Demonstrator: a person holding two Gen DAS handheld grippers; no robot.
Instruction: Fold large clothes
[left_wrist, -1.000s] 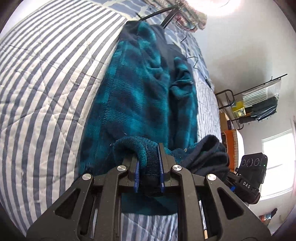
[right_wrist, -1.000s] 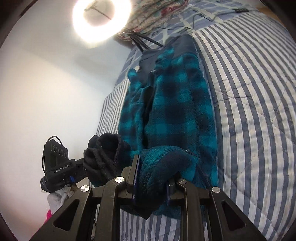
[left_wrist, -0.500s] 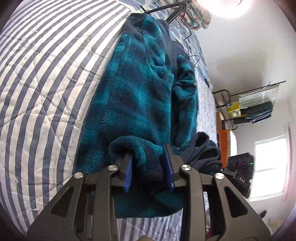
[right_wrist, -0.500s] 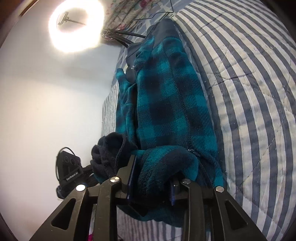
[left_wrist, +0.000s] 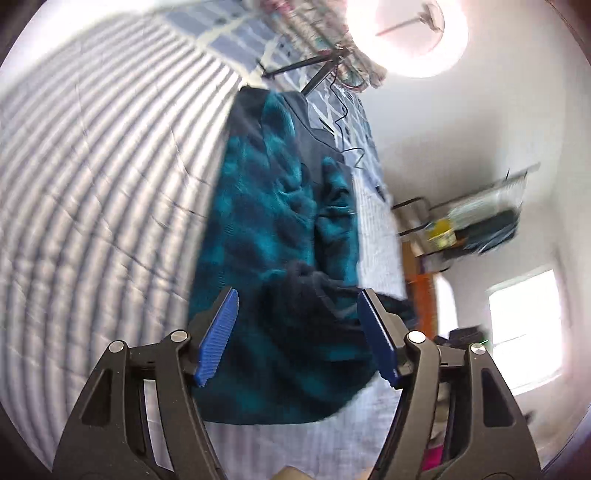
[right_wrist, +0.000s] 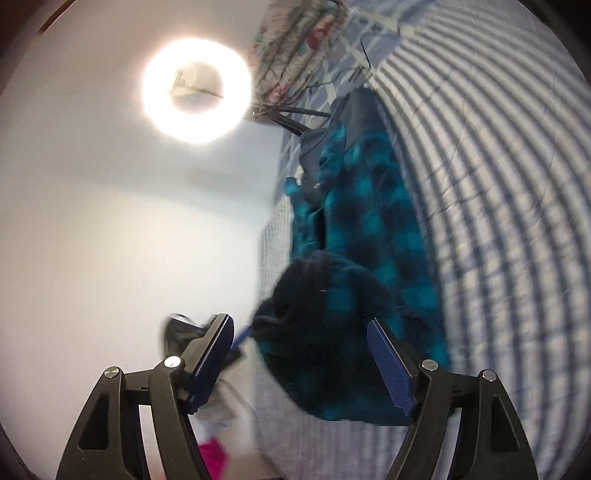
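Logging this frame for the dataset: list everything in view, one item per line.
fleece jacket: one, teal and navy plaid, lying lengthwise on the bed, near end bunched
quilt: one, blue and white striped, covering the bed
ring light: one, glowing white, past the bed's far end
floral fabric: one, pink and green, at the bed's far end
rack: one, dark metal, against the wall, blurred
window: one, bright
left claw: open, over the jacket's near end
right claw: open, over the near end
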